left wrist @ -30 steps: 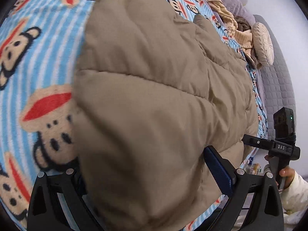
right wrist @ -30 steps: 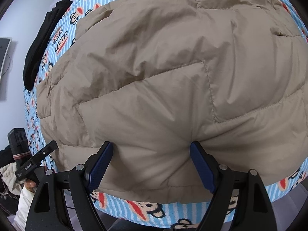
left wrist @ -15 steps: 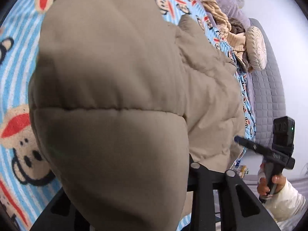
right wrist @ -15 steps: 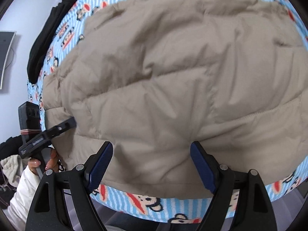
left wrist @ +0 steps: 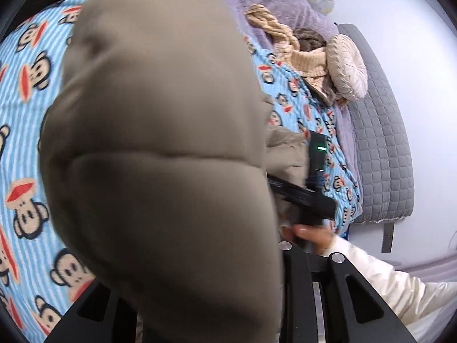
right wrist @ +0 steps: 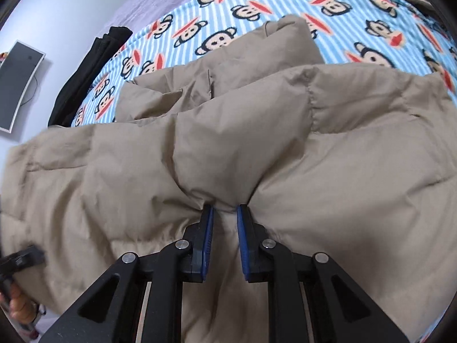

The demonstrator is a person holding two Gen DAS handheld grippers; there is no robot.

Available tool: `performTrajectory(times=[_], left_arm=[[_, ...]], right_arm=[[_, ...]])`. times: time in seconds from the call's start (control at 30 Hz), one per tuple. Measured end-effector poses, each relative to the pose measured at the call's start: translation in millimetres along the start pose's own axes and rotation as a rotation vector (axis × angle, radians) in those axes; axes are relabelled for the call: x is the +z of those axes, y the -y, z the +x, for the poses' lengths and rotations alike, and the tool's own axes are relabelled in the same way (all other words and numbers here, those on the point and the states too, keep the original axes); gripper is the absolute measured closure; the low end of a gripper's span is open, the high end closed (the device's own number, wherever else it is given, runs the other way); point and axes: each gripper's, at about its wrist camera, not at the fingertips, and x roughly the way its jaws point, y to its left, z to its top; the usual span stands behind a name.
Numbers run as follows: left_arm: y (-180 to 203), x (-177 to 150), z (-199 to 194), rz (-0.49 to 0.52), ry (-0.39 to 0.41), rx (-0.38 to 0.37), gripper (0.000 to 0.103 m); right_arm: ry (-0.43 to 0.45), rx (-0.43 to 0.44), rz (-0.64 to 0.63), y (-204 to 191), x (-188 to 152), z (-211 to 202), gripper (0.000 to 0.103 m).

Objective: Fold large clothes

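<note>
A large tan puffer jacket (right wrist: 257, 148) is spread on a bed covered by a blue striped blanket (right wrist: 257, 14) printed with cartoon monkey faces. In the right wrist view the hem edge of the jacket is bunched and pinched between the blue pads (right wrist: 206, 245) of the right gripper (right wrist: 224, 214), whose jaws have just been closing and are now drawn in to a narrow gap filled with fabric. The quilted panels are gathered into creases that run toward that pinch. A further part of the jacket is seen lying flat on the blanket beyond the lifted portion.

In the left wrist view a thick fold of the same jacket (left wrist: 160, 148) is raised close to the lens and is blurred; most of the left gripper (left wrist: 217, 308) is hidden behind it. Its jaws have just been closing, and the fabric is seen passing down between its black arms, so the fold is taken as clamped there, though the pads themselves cannot be seen.

To the right of that fold, the other gripper is seen from the side, held by a hand (left wrist: 311, 234) in a cream sleeve (left wrist: 380, 288). A round cream cushion (left wrist: 347, 65), a beige knitted garment (left wrist: 285, 43) and a grey quilted pad (left wrist: 382, 131) are seen at the far side of the bed. A black garment (right wrist: 88, 71) is laid at the blanket's left edge in the right wrist view.
</note>
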Motion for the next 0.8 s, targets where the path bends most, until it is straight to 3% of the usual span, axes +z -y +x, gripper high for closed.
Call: performTrajectory(times=[0.23,0.43,0.57,0.6,0.8], left_arm=[[85.7,12.3,48.6,0.121,-0.057,0.067,0.072],[128.2,19.1,85.7,0.232,-0.116,0.122,0.067],[144.3,22.2,111.5,0.247,-0.201,0.074,0.028],[150.1,23.8,119.9,0.256,-0.228,0.056,0.023],[170.1,34.5,183.4,0.301,-0.337,-0.013,0.023]], right_arm=[[-0.008,0.088,0.061,22.1,7.2,25.4,0.091],[-0.036,0.189,0.136,41.8,9.5,26.5,0.095],[-0.05,0.258,0.205,65.4,2.8,0.6,0.094],[-0.039,0.269,0.215,73.0,-1.7,-9.4,0.09],[0.038,0.266,0.335,131.3,-45.2,-69.6,0.09]])
